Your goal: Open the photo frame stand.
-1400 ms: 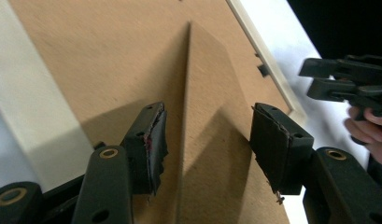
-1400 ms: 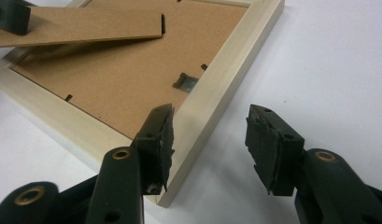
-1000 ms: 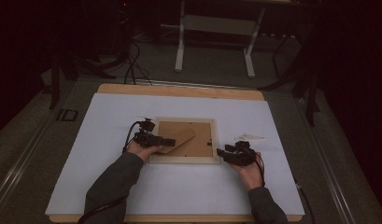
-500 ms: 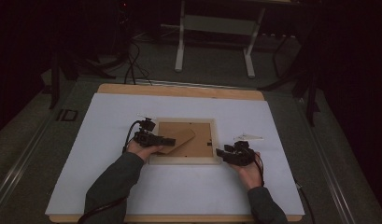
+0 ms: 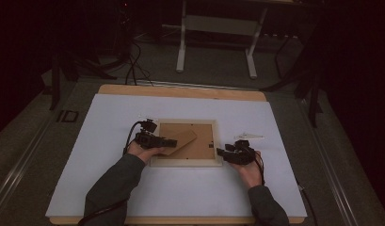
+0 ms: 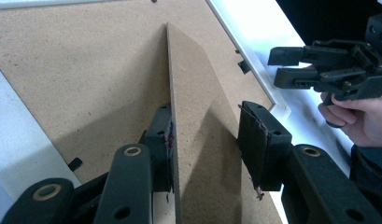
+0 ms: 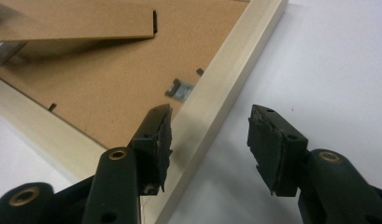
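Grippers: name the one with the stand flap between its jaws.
The left gripper: the brown stand flap stands between its jaws; the right gripper straddles the frame rail.

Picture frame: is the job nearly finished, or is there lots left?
Done: the picture frame lies face down with its backing board in, and the cardboard stand is tilted up. In hand: the left gripper straddles the stand. Its jaws have just been closing, with one pad touching. Left: probably a firm grip, then moving the stand.
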Available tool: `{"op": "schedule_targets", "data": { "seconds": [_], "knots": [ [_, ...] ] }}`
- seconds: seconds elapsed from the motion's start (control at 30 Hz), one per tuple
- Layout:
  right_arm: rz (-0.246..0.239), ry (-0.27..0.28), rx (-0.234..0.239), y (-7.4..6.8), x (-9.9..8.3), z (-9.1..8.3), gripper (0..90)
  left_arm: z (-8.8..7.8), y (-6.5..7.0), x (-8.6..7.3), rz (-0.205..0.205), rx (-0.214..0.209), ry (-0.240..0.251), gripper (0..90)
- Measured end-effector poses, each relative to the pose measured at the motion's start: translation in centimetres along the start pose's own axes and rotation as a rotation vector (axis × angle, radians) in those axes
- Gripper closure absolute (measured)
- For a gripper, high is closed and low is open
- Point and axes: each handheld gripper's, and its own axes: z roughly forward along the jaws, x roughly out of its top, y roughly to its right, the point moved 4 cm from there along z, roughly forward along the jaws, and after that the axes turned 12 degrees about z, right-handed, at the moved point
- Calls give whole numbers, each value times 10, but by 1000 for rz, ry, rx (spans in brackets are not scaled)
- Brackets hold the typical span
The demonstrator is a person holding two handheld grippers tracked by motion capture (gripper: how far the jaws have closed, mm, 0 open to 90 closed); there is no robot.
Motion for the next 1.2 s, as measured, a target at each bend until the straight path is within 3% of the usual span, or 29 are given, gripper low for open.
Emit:
{"op": "schedule_targets", "data": {
  "seconds": [0.53, 0.77, 1.03, 1.13, 1.2],
  "knots": [
    [15, -1, 6, -4, 28, 17, 440, -9, 15, 2, 87, 19, 25, 614],
    [53, -11, 16, 1, 38, 23, 427, -11, 22, 2, 115, 28, 38, 624],
    [116, -29, 67, 8, 42, 28, 393, -14, 26, -2, 132, 28, 48, 625],
    [170, -62, 128, 9, 43, 31, 362, -14, 28, -1, 146, 25, 57, 633],
    [191, -73, 144, 9, 43, 33, 356, -15, 29, -1, 151, 27, 55, 636]
  ]
}}
